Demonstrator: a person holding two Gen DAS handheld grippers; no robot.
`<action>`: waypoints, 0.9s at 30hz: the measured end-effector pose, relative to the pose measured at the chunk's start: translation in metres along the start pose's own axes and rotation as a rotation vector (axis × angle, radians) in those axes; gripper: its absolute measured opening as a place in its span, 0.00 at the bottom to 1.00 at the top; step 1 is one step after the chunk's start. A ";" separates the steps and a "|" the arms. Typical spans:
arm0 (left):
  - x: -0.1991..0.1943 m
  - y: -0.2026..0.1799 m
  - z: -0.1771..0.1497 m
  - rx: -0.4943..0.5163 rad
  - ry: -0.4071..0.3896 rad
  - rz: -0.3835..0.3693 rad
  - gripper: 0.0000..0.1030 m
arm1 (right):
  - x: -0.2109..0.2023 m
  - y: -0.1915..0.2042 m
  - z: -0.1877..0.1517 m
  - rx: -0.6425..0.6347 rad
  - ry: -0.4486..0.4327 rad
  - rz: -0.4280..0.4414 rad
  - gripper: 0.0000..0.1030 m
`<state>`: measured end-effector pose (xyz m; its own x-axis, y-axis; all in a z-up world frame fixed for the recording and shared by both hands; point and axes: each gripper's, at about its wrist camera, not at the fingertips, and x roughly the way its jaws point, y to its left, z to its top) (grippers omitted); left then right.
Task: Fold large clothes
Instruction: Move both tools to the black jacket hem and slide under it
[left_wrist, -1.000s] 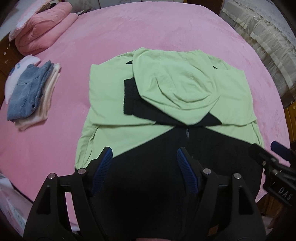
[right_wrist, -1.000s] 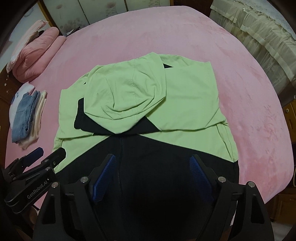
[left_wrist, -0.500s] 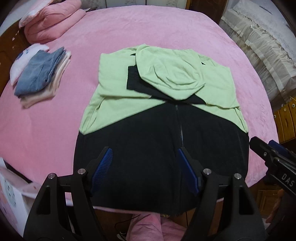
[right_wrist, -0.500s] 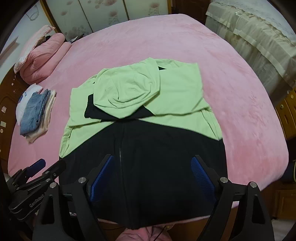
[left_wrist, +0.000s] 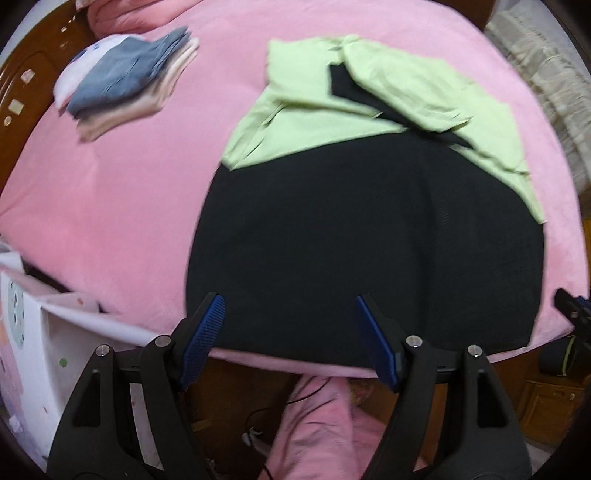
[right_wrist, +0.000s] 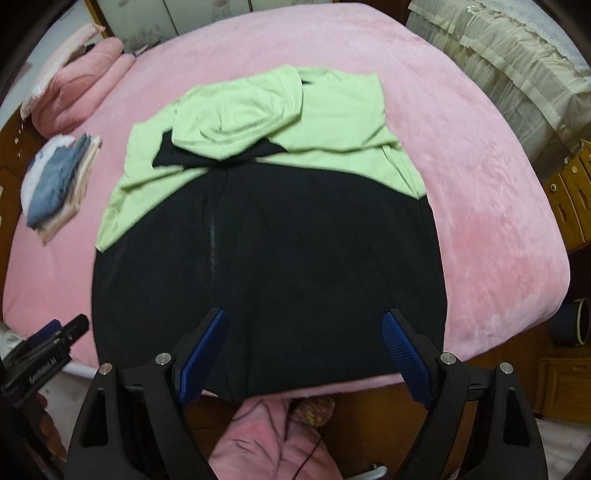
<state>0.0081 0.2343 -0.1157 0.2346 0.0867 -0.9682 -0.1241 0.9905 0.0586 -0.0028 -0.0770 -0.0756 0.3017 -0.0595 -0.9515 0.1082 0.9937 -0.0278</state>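
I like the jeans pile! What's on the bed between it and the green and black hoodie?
Nothing: just bare pink blanket between the pile and hoodie, right wrist view.

Bed (right_wrist: 480, 192), pink plush cover. Lying directly on it: hoodie (right_wrist: 266, 266), black and light green, spread flat, hem at near edge; stack of folded clothes (right_wrist: 59, 188), left side; rolled pink blanket (right_wrist: 81, 92), far left corner.

Left claw (left_wrist: 290, 332) and right claw (right_wrist: 312, 349), both spread wide, empty.
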 end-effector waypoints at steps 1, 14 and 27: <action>0.008 0.005 -0.005 0.003 0.015 0.013 0.68 | 0.006 -0.004 -0.004 -0.007 0.010 -0.010 0.84; 0.071 0.064 -0.041 0.000 0.032 -0.081 0.68 | 0.087 -0.102 -0.069 -0.090 0.031 0.083 0.84; 0.113 0.122 -0.067 -0.008 0.051 -0.212 0.75 | 0.152 -0.247 -0.118 0.022 -0.042 0.320 0.77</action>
<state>-0.0447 0.3577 -0.2341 0.2068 -0.1291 -0.9698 -0.0846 0.9852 -0.1492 -0.0960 -0.3201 -0.2495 0.3627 0.2516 -0.8973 0.0213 0.9604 0.2779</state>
